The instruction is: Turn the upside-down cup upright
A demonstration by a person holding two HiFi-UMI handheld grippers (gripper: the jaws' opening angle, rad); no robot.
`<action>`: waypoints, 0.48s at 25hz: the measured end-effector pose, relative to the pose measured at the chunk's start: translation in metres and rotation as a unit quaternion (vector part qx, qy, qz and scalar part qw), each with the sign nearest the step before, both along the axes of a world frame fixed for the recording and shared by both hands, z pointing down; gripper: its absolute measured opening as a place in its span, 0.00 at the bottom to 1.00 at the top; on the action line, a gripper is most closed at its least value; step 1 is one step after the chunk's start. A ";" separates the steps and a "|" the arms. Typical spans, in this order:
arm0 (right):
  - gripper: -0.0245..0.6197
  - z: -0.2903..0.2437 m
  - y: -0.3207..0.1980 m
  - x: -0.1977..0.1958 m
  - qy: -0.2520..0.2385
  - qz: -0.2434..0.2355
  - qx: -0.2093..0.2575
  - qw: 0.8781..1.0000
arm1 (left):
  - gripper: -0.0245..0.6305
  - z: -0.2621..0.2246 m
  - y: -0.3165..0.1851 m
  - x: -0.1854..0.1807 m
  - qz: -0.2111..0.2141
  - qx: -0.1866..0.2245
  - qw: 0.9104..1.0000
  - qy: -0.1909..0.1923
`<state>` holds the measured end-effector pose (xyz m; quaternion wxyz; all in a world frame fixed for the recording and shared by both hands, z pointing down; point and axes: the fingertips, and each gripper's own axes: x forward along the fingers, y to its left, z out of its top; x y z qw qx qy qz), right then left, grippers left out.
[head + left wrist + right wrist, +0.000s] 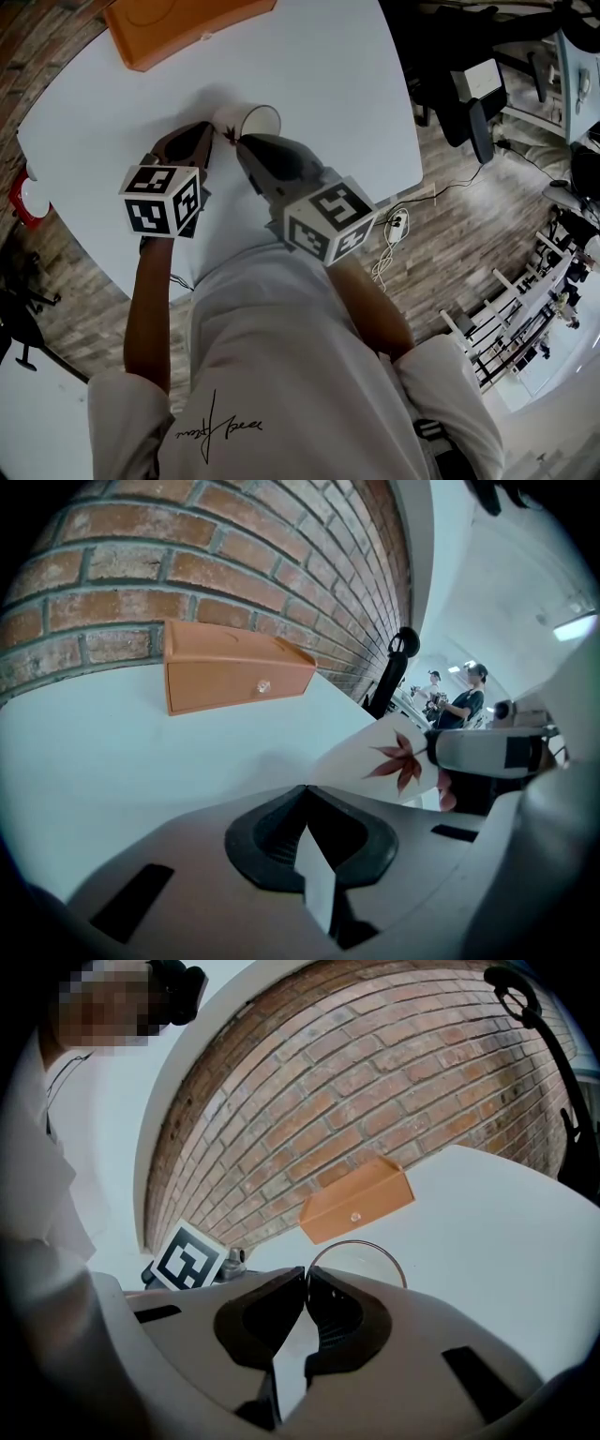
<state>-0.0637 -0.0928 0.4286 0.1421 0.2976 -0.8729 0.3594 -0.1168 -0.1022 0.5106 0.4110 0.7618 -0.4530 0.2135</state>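
A white paper cup (255,122) with a red leaf print is tipped on the white table (319,66), its open mouth facing up and to the right. My right gripper (240,141) is shut on the cup's rim. In the right gripper view the rim of the cup (357,1243) curves away from the closed tips of my right gripper (305,1274). My left gripper (209,131) is shut with nothing in it, just left of the cup. From the left gripper (305,791), the cup (375,757) is ahead to the right, with a right gripper finger (487,752) lying against the leaf.
An orange box (178,23) lies at the far side of the table, by a brick wall (187,564). The table's near curved edge (122,281) runs just behind the grippers. Cables (394,230) trail on the wooden floor to the right.
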 end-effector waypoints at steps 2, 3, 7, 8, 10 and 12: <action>0.07 0.000 -0.002 -0.001 0.001 -0.002 0.002 1.000 | 0.05 0.001 0.000 0.000 0.000 -0.001 1.000 0.000; 0.07 0.000 -0.003 -0.001 0.001 -0.004 0.002 1.000 | 0.05 0.001 0.000 0.000 0.000 -0.002 1.000 0.000; 0.07 -0.002 -0.003 -0.006 0.005 -0.011 0.007 1.000 | 0.05 0.002 0.001 -0.002 0.000 -0.004 1.000 -0.001; 0.07 -0.002 -0.002 -0.008 0.006 -0.013 0.008 1.000 | 0.05 0.002 0.002 -0.003 -0.001 -0.005 1.000 -0.001; 0.07 -0.002 0.000 -0.010 0.008 -0.016 0.009 1.000 | 0.05 0.002 0.004 -0.004 -0.001 -0.006 1.000 0.000; 0.07 -0.002 0.001 -0.011 0.010 -0.019 0.010 1.000 | 0.05 0.002 0.005 -0.004 0.000 -0.006 1.000 0.001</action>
